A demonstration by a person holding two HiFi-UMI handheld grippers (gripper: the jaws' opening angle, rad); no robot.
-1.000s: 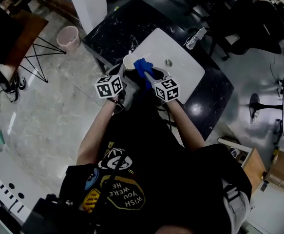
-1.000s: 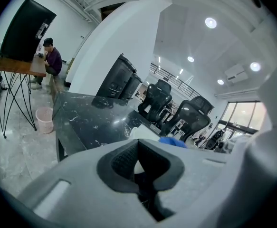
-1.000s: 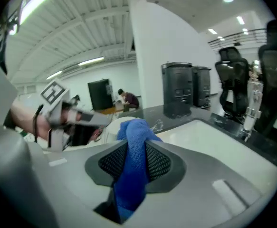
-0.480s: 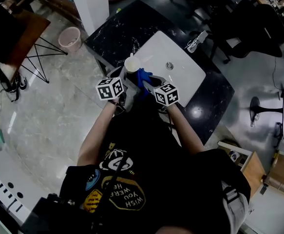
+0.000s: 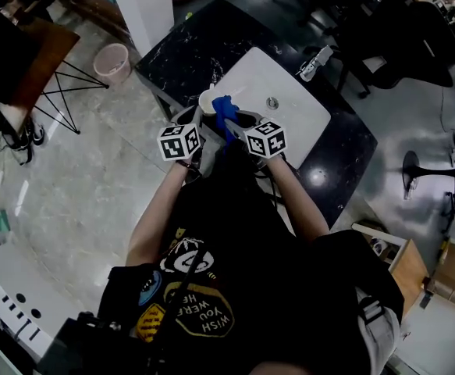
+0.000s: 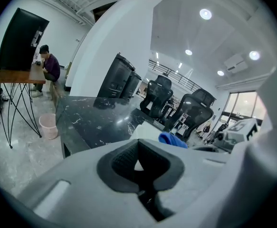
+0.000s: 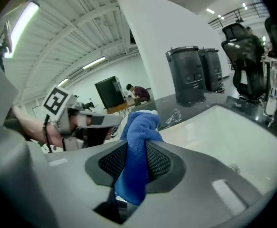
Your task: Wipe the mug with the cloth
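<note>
Blue cloth (image 7: 140,122) is pinched between the jaws of my right gripper (image 7: 137,159), its top against the white mug (image 5: 208,100). My left gripper (image 6: 138,163) has its jaws nearly together on a white bit of the mug, held at the near corner of the sink (image 5: 293,127).

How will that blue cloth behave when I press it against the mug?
Likely floppy: the blue fabric cloth hangs in folds from the right hand-held gripper. Probably light, since its top stands up unsupported. It should mould around the white mug, not shove it.
</note>
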